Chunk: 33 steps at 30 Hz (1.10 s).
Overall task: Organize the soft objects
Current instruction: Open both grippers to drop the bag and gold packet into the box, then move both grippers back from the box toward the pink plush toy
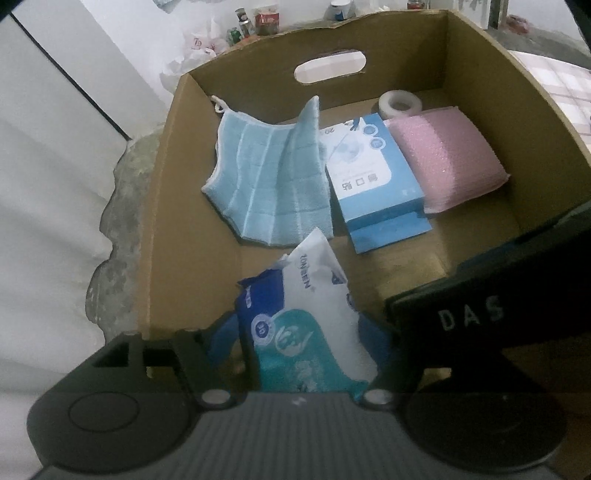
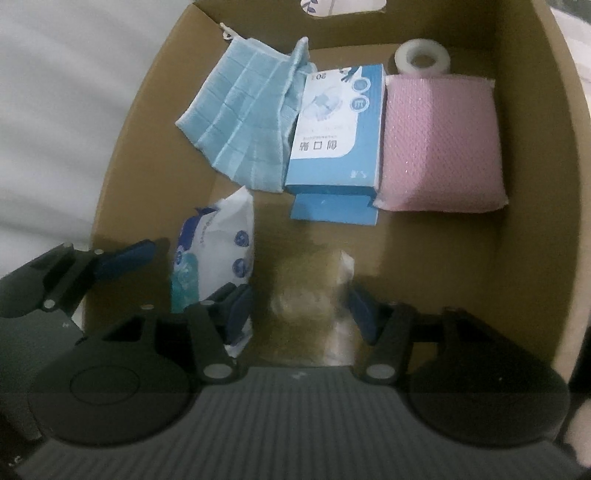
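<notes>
An open cardboard box (image 1: 258,85) holds the soft items. A white and teal wipes pack (image 1: 306,314) stands on the box floor between the fingers of my left gripper (image 1: 299,325). The right wrist view shows a gap between the pack (image 2: 218,254) and the left gripper's blue finger (image 2: 125,254), so the jaws are open. My right gripper (image 2: 298,295) is open around a blurred clear plastic packet (image 2: 314,299), with room at its left pad. At the back lie a light blue cloth (image 2: 240,122), a pink sponge (image 2: 439,147) and a white tape roll (image 2: 423,55).
A blue and white plaster carton (image 2: 336,133) lies between cloth and sponge. A black housing marked DAS (image 1: 469,314) crosses the left wrist view at right. White sheeting (image 1: 55,203) lies left of the box. Cans and bags (image 1: 255,22) stand behind it.
</notes>
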Motion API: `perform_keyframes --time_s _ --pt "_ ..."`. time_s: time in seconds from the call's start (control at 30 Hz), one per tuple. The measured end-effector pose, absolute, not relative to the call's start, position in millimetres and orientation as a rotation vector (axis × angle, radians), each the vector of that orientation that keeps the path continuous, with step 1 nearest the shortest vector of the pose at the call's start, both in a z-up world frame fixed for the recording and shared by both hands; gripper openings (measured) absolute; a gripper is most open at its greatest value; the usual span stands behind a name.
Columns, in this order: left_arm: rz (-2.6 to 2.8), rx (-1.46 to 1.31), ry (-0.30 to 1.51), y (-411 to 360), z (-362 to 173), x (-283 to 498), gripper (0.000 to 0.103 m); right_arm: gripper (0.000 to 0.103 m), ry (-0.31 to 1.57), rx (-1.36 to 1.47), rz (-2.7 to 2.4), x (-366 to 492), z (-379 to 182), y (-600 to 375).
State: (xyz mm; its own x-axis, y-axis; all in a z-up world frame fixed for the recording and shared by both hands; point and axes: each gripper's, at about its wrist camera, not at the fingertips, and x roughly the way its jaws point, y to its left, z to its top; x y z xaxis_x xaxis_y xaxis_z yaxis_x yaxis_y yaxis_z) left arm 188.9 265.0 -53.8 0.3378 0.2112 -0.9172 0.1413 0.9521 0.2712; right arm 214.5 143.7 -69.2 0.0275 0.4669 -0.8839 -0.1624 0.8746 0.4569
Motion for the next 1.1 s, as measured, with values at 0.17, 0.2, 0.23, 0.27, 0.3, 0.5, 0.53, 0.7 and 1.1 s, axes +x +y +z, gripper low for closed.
perform_keyframes --time_s 0.17,0.2,0.23,0.27,0.3,0.5,0.53,0.7,1.1 --pt "0.055 0.331 1.220 264 -50 188 0.077 0.065 1.451 0.294 0.508 212 -62 140" --pt "0.058 0.332 1.217 264 -49 187 0.077 0.065 1.443 0.302 0.513 211 -60 139" --pt "0.060 0.328 1.214 264 -47 186 0.077 0.065 1.434 0.311 0.517 209 -57 138" --pt "0.061 0.322 1.210 265 -46 186 0.077 0.065 1.423 0.316 0.524 208 -55 138" --pt "0.065 0.316 1.205 265 -43 185 0.077 0.065 1.408 0.323 0.533 208 -52 137" --pt "0.069 0.254 1.167 272 -28 176 0.078 0.065 1.313 0.354 0.560 202 -29 126" --pt "0.068 0.248 1.164 272 -26 175 0.078 0.065 1.305 0.361 0.556 202 -27 124" --pt "0.063 0.272 1.151 268 -24 168 0.077 0.065 1.280 0.387 0.551 203 -21 118" --pt "0.075 0.513 1.267 244 -76 179 0.068 0.065 1.370 0.367 0.511 212 -49 126"
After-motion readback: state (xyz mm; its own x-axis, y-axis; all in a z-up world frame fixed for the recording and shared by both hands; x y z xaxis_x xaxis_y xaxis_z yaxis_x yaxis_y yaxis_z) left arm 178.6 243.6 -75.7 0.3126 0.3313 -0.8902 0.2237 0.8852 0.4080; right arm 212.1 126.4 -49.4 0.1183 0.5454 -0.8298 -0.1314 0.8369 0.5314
